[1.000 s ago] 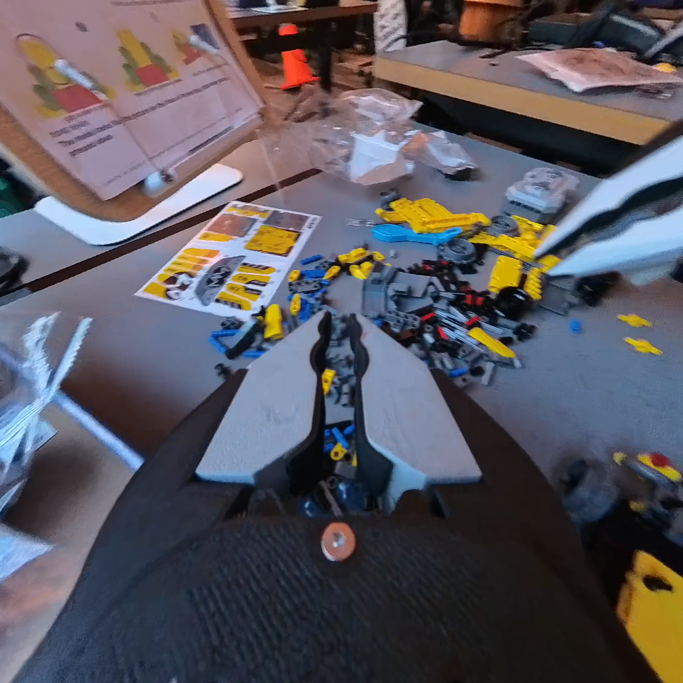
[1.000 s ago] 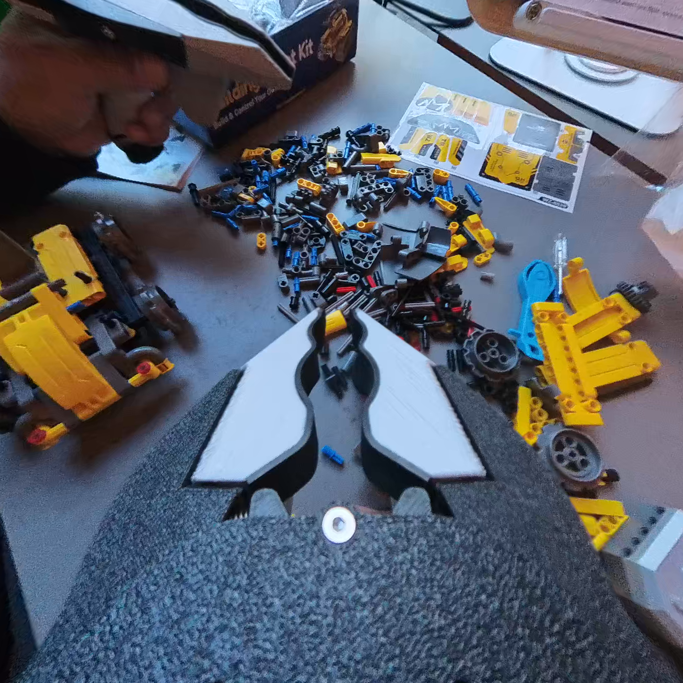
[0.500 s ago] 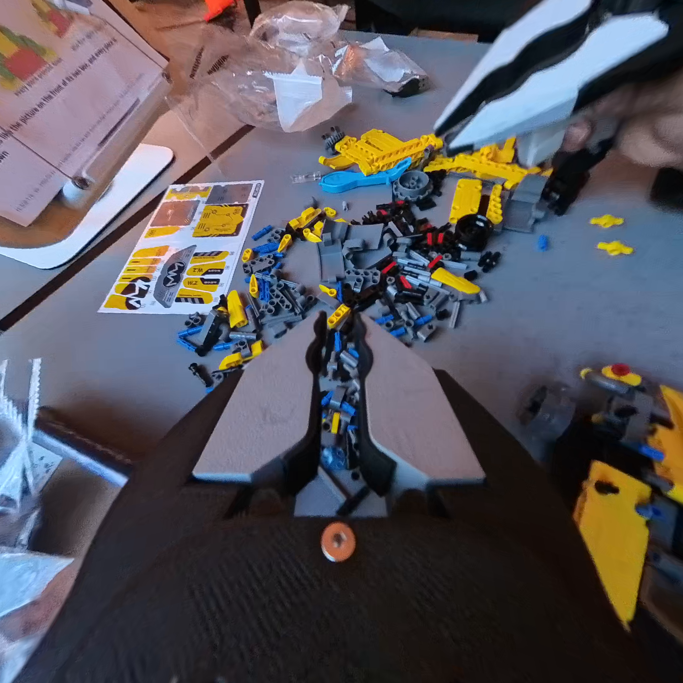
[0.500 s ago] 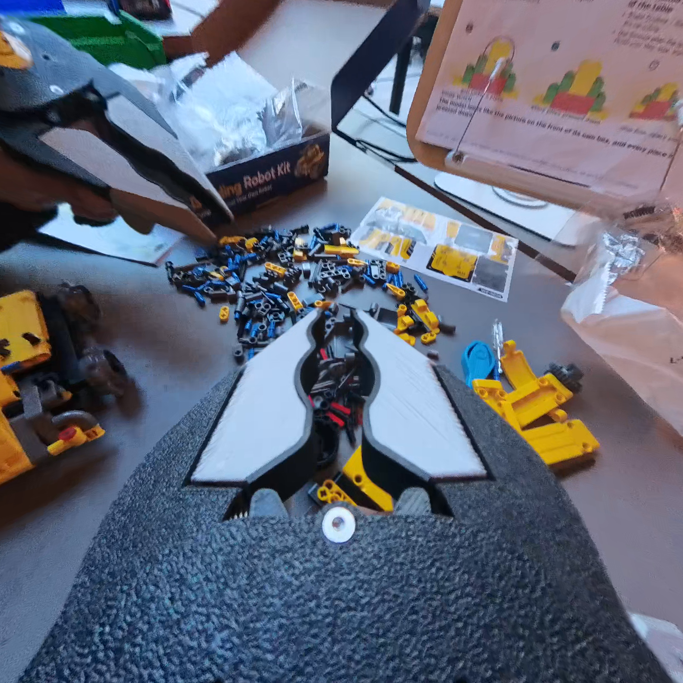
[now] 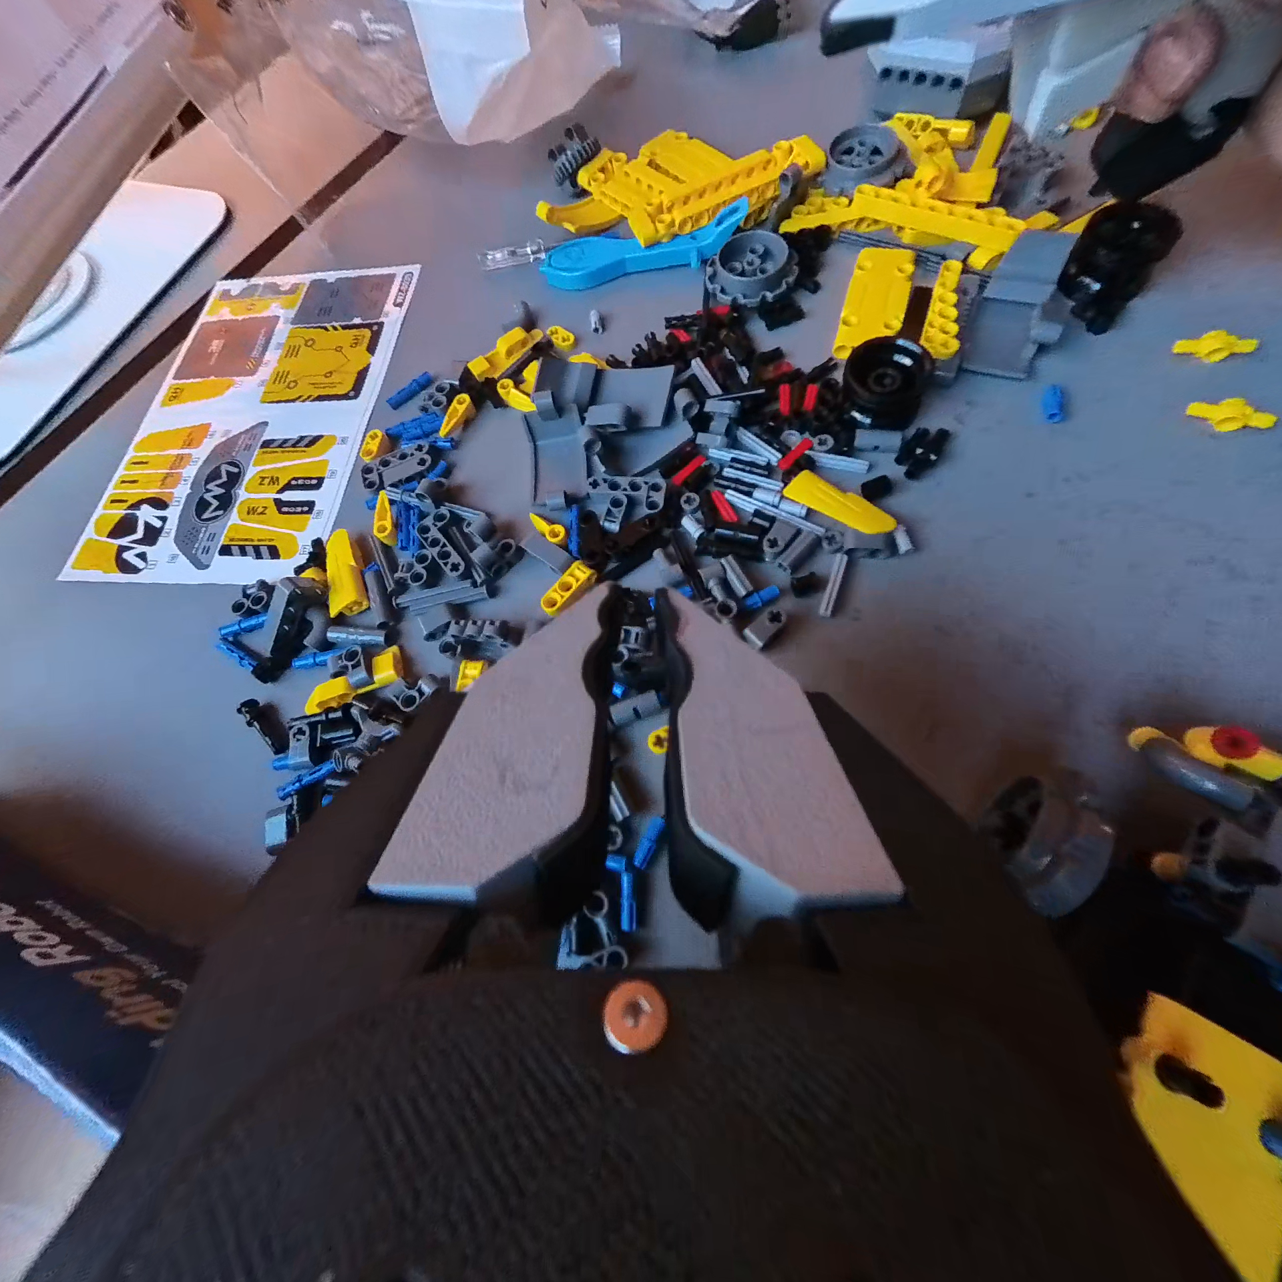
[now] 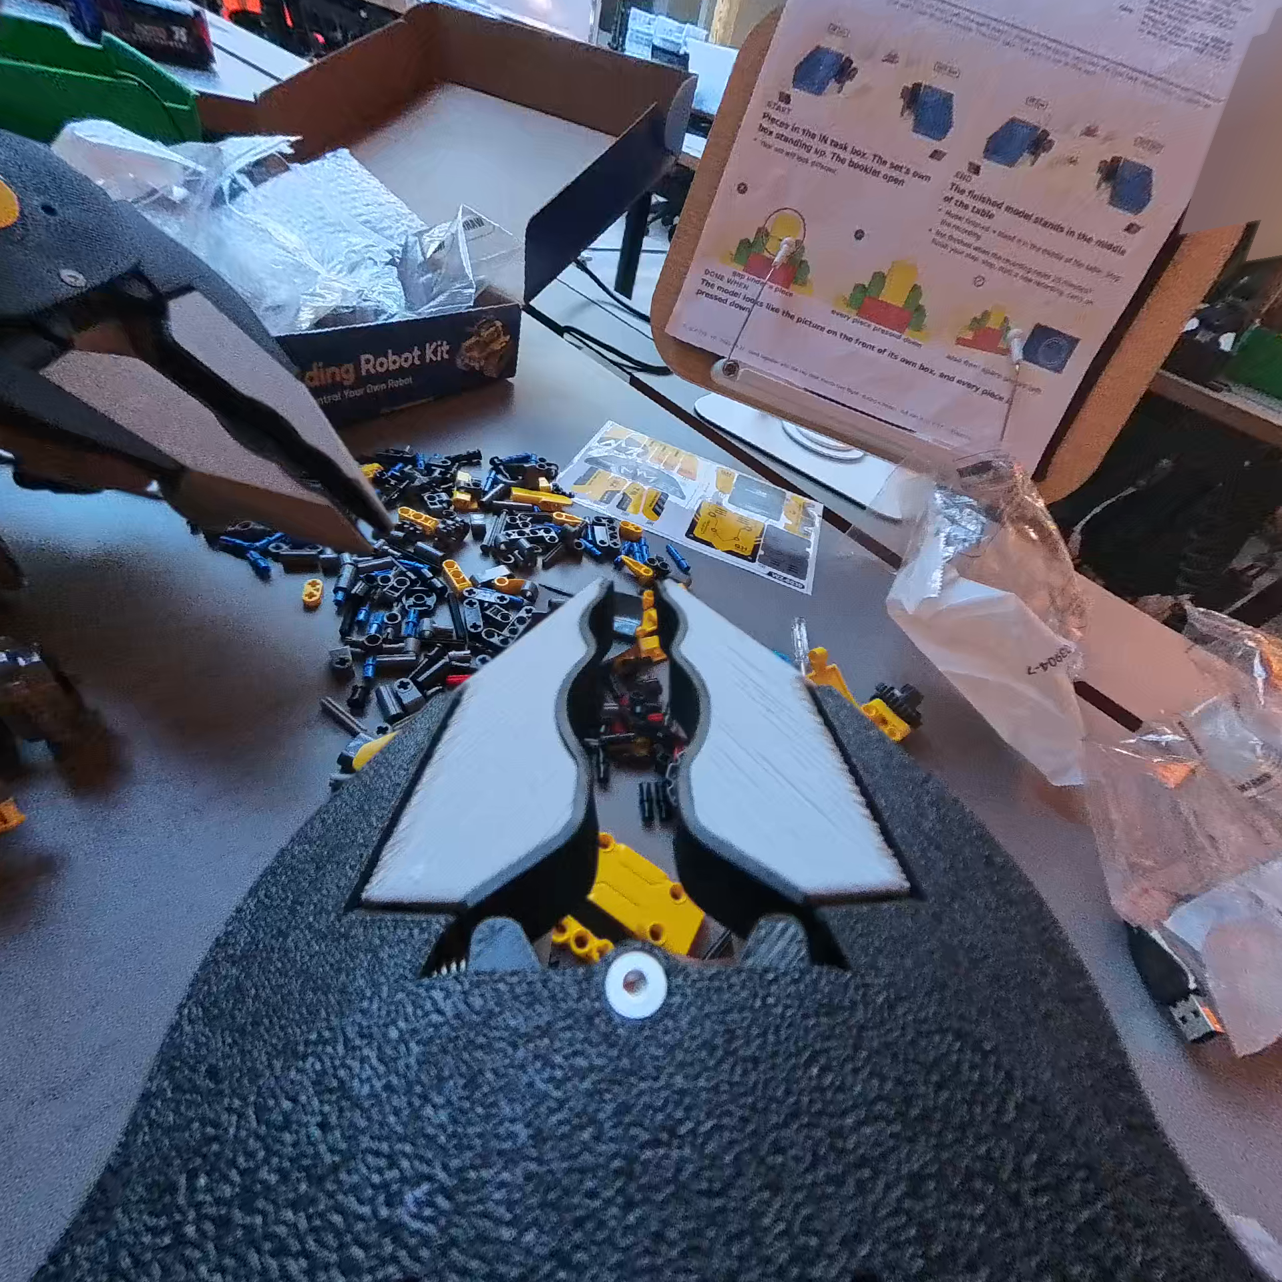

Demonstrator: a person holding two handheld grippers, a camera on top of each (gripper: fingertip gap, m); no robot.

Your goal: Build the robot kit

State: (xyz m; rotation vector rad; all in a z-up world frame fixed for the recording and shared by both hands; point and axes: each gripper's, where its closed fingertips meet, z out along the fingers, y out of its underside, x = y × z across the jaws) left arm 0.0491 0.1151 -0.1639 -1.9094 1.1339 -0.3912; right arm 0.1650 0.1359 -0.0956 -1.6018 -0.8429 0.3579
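Bricks (image 5: pixel 645 485) in grey, black, blue, red and yellow are lying scattered in a loose heap on the grey table (image 5: pixel 1082 590). The left gripper (image 5: pixel 633 598) is hanging low over the near edge of that heap, its two fingers standing with only a narrow gap between the tips and nothing gripped there; small grey and blue pins are showing on the table through the gap. In the right wrist view the same left gripper (image 6: pixel 371 534) is reaching in from the left, its tips just above the black and blue pieces. The right gripper (image 6: pixel 637 588) is hovering over the opposite side of the heap, fingers likewise narrowly apart and holding nothing, with a yellow beam (image 6: pixel 642 895) lying on the table below its base. A sticker sheet (image 5: pixel 236 423) is lying flat just beside the heap, and a blue lever tool (image 5: pixel 624 250) is resting against a yellow frame assembly (image 5: pixel 687 180) at the far side. A dark wheel (image 5: pixel 886 371) is sitting near a grey block (image 5: pixel 1020 305). A partly built yellow model (image 5: pixel 1210 784) is standing at the left view's right edge. Clear plastic bags (image 6: pixel 999 624) are lying to the right, a printed box (image 6: pixel 409 364) holding more bags is sitting behind the heap, and an instruction page on a stand (image 6: pixel 936 194) is standing upright beyond the sheet.
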